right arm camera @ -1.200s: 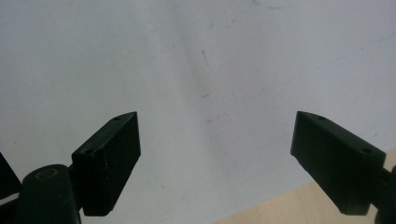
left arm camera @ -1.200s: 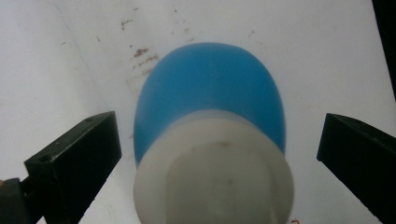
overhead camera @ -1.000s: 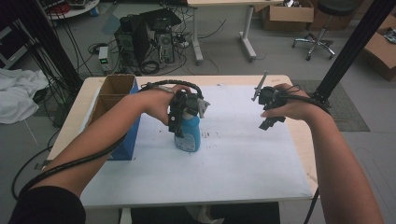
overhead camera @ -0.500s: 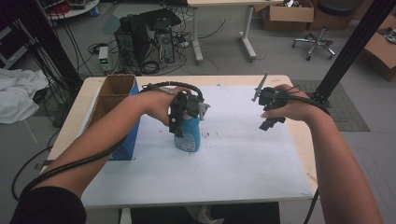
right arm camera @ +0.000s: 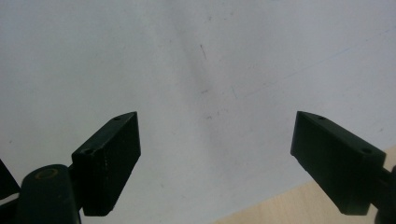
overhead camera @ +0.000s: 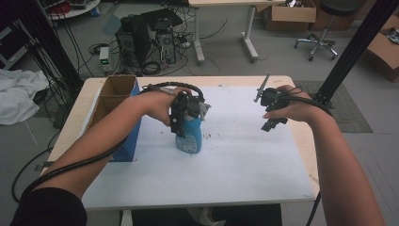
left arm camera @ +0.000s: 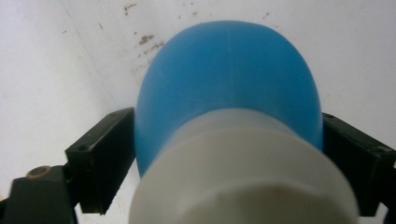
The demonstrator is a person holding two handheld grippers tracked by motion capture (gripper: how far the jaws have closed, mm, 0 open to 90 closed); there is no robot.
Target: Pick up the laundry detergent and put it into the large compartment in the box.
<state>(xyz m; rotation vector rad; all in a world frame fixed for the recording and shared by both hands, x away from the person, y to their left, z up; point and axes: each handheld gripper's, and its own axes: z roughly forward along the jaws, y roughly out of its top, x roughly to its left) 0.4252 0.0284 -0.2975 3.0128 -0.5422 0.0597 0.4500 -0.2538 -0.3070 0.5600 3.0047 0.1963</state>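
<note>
Gripping the bottle, right hand waiting

High view: the left gripper (overhead camera: 184, 123) stands over the blue bottle (overhead camera: 189, 135), which rests upright on the white table (overhead camera: 244, 165). Its jaws come down on either side of the bottle's upper part, just under the cap. A cardboard box (overhead camera: 115, 96) sits beyond the left forearm, well apart from the bottle. The right gripper (overhead camera: 273, 117) hovers above bare table, far off to the bottle's other side, with nothing near its jaws.

Left gripper view: looking straight down, the white cap (left arm camera: 243, 177) lies closest, the blue body below it, and the two black jaws press against the bottle's flanks, one on each side. The left gripper is clamped on the bottle, whose base appears to rest on the table.

Right gripper view: the jaws stand wide apart with only white surface beneath them and a strip of the wooden edge (right arm camera: 299, 210) at the bottom. The right gripper is released and holds nothing.

Judging by this, the grasp is made and the lift is the step in hand. The next move calls for a straight, steady rise, keeping the bottle upright so that it does not slip through the jaws.
</note>
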